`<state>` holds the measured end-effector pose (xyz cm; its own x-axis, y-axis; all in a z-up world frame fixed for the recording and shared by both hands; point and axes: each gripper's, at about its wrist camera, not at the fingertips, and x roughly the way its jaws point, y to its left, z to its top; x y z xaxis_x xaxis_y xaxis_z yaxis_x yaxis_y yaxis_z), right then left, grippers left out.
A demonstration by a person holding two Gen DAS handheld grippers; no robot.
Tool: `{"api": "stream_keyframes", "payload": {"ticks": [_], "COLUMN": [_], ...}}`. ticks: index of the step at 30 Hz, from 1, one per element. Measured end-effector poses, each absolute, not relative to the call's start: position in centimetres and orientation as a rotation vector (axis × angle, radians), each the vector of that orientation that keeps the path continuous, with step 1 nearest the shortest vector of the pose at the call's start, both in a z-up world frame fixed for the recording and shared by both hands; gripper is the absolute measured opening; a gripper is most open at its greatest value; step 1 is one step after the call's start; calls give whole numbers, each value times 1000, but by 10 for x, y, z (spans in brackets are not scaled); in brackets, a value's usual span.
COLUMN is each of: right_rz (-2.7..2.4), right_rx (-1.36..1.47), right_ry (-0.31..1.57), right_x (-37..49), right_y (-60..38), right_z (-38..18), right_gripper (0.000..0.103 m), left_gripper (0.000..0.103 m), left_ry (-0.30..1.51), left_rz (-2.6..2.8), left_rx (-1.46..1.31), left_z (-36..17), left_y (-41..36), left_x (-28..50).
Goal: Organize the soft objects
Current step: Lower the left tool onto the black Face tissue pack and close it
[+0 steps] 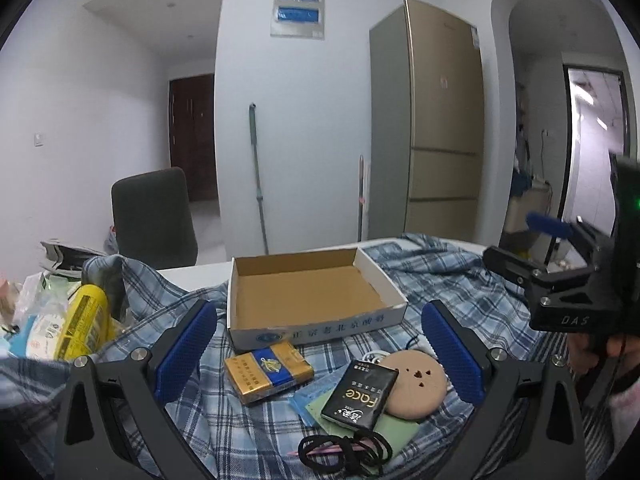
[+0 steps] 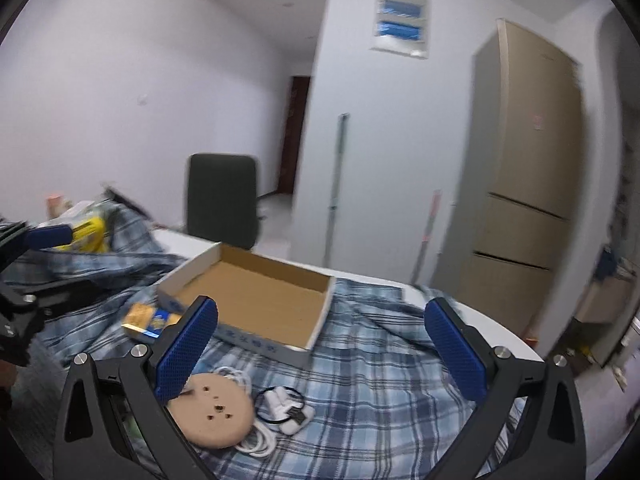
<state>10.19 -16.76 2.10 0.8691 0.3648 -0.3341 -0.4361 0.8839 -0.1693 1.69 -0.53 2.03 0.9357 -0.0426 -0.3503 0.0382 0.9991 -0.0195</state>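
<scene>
Both claws, left point(image 1: 320, 354) and right point(image 2: 320, 350), hang released above the plaid cloth point(image 2: 360, 380). The empty box point(image 1: 308, 292) sits centred on it, probably to receive the nearby clutter.

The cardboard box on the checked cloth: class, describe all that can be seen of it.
The cardboard box is a shallow, open tray with no lid. Its inside is plain brown corrugated card and its outside is white, with blue printed characters and a round logo on the near wall. It is empty and sits flat on the blue checked cloth. A gold-and-blue packet lies just in front of it. No tongs touch it.
</scene>
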Motion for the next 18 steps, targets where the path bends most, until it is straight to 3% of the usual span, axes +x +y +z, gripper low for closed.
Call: {"api": "stream_keyframes", "payload": {"ticks": [7,13,15,18], "right_rz": [559,535,522,530], "right_rx": [-241,-204,-195,-172], "right_ry": [450,497,495,519], "right_x": [120,138,142,148], "right_y": [-160,-166,-169,-174], "right_z": [10,-5,-7,-14], "right_gripper": [103,103,103,103], "left_gripper": [103,103,91,88], "left_ry": [428,496,525,592], "left_rz": [-38,-20,-32,-75], "left_rx": [2,10,2,-3], "left_z": [37,20,14,1], "left_y": [-17,-19,-18,-20], "left_x": [20,30,39,56]}}
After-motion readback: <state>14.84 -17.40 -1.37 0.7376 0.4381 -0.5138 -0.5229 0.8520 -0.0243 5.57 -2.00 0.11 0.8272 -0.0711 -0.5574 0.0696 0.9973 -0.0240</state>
